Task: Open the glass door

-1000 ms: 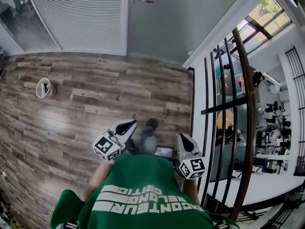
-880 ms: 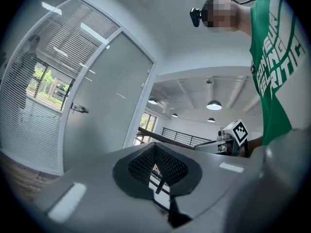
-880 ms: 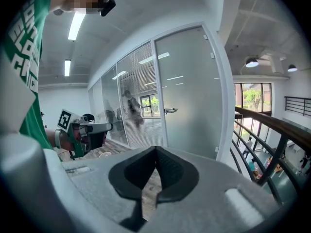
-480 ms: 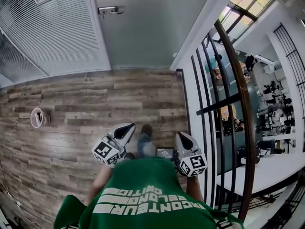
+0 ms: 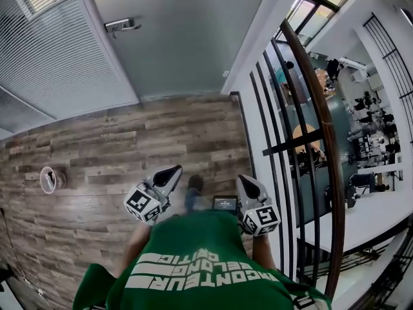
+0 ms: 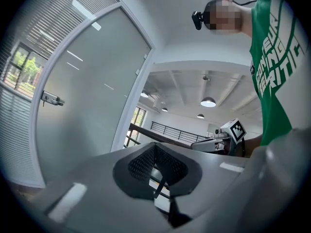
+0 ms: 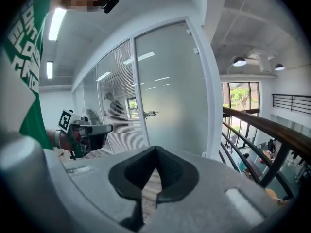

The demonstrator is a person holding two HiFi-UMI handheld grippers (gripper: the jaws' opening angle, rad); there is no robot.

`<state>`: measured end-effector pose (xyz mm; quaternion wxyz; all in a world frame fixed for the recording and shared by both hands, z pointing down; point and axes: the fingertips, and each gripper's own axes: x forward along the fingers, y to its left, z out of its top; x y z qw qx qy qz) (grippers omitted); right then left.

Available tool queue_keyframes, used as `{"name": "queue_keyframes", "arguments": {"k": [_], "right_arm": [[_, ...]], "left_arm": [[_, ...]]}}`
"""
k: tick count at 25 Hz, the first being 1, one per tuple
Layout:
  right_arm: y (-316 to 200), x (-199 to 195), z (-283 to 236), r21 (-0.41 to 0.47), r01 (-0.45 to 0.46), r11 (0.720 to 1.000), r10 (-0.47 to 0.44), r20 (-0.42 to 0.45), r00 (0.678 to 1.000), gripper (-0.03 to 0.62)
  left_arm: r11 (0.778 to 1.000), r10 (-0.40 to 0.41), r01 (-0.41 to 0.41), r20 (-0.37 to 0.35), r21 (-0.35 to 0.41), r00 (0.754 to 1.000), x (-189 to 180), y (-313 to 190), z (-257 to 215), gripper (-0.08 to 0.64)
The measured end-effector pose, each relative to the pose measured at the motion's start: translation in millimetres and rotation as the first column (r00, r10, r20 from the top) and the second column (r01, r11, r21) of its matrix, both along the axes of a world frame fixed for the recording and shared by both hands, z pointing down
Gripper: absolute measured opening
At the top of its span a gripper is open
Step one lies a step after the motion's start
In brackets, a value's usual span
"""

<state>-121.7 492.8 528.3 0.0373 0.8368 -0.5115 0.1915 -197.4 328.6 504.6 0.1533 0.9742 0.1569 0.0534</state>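
Note:
The frosted glass door stands shut ahead of me, its metal handle near its left edge. In the left gripper view the glass door and its handle lie off to the left; in the right gripper view the glass door and its handle are straight ahead. My left gripper and right gripper are held in front of my body, well short of the door. Both are shut and empty, as the left gripper and right gripper show close up.
A dark stair railing with black bars runs along the right, past a white wall post. A blinds-covered glass panel adjoins the door on the left. A small round white object sits on the wooden floor.
The door and its handle have slid left and grown larger in the head view as I walked closer. Both grippers stay in front of my body, still shut.

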Motion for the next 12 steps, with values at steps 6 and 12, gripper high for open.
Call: {"name": "queue_keyframes", "arguments": {"k": [6, 12], "right_arm": [[-9, 47, 2, 0.036, -0.017, 0.999, 0.016, 0.01, 1.0, -0.006], [-17, 86, 0, 0.073, -0.013, 0.997, 0.013, 0.012, 1.0, -0.008]], "left_arm": [[0.999, 0.031, -0.031, 0.01, 0.035, 0.999, 47, -7, 3, 0.015], [0.997, 0.032, -0.034, 0.025, 0.074, 0.999, 80, -8, -6, 0.015]]}}
